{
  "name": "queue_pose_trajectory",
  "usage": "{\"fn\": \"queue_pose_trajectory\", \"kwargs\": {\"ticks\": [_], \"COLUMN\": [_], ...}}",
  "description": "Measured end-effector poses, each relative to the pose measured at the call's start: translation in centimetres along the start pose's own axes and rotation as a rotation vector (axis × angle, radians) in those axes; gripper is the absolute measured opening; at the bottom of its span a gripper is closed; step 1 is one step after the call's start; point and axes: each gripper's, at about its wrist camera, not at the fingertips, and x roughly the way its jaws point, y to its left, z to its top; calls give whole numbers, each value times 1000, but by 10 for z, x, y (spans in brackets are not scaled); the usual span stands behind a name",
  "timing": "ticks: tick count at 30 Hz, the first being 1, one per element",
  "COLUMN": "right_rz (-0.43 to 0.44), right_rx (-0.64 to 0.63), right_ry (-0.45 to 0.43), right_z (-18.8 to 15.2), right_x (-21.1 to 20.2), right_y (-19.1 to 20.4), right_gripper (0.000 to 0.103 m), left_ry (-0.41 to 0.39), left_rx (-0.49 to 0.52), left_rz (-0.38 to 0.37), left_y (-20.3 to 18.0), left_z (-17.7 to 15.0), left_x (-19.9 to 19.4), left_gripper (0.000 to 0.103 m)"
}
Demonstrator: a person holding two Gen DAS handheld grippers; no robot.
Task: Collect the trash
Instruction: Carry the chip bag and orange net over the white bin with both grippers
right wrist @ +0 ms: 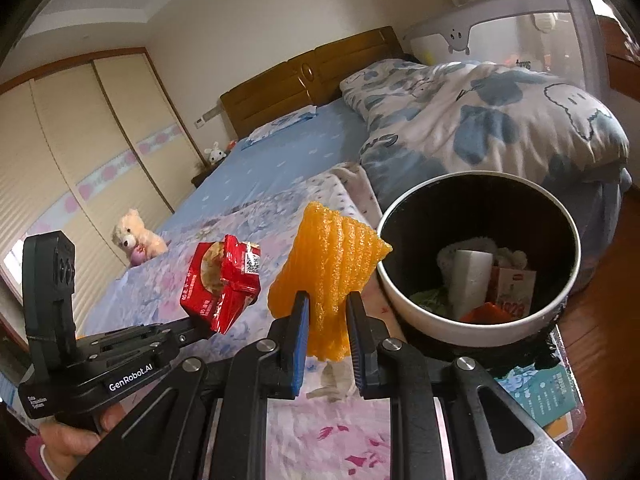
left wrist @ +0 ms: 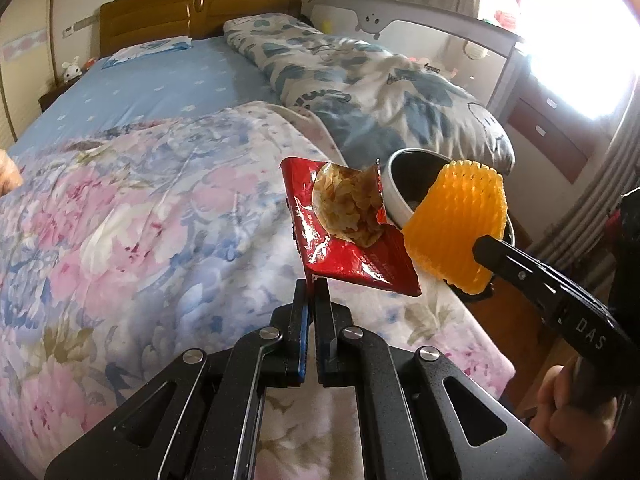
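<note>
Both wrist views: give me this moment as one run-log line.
left tongs: shut on torn red foil snack packet | right tongs: shut on orange foam fruit net | round white-rimmed trash bin: beside bed, part-filled | both items not yet binned

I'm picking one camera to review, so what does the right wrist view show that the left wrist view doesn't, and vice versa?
Only the right wrist view looks into the trash bin, showing cartons and paper already inside, plus a teddy bear on the bed.

Only the left wrist view shows the red snack bag torn open with food inside.

Both show the left gripper shut on the bag and the right gripper shut on the orange foam fruit net.
</note>
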Motion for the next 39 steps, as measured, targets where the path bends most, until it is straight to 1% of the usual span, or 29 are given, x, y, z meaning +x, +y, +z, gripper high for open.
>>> {"fn": "queue_pose_trajectory", "kwargs": {"ticks": [17,39], "right_rz": [-39,-119], "right_rx": [30,99], "right_ry": [-24,-63], "right_z": [-1,14], "right_x": [-19,-36], "right_y": [-23,-74], "right_gripper": [18,18], "left_ry": [4,19], "left_rx": [70,153], "left_rz": [-36,-73], "left_y": [-38,-88], "left_z": [7,27], "left_x": [4,26], "left_gripper": [2,2]}}
